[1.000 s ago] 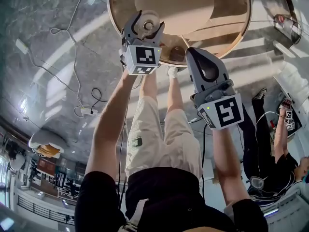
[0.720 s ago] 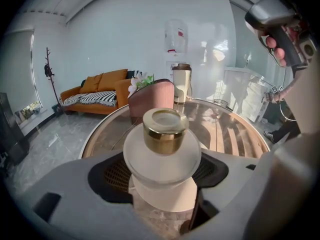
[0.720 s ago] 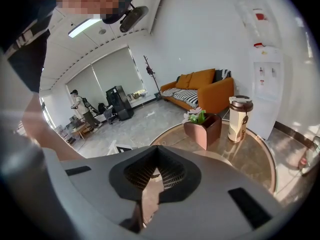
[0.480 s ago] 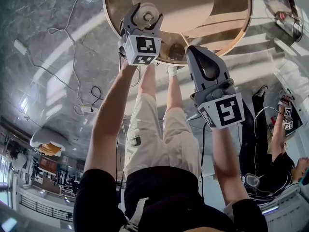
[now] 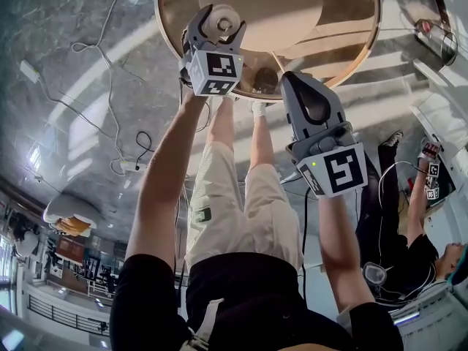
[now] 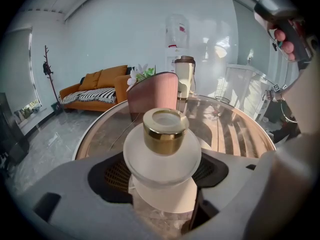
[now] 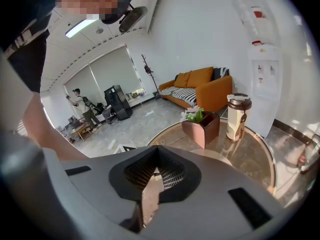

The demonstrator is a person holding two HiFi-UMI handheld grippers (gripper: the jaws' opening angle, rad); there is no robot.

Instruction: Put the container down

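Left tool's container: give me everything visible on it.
The container is a frosted white jar, glass by the look, with a wide rounded shoulder and a shiny gold cap, closed. The left tool clamps its lower body between the jaws, upright over the round glass table; contact with it isn't visible.

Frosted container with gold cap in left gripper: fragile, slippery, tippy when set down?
Probably fragile: the container looks like frosted glass, and the table looks glass-topped too. Possibly slippery: its body is smooth where the left gripper clamps it. May tip: wide shoulder and gold cap sit above a narrower body.
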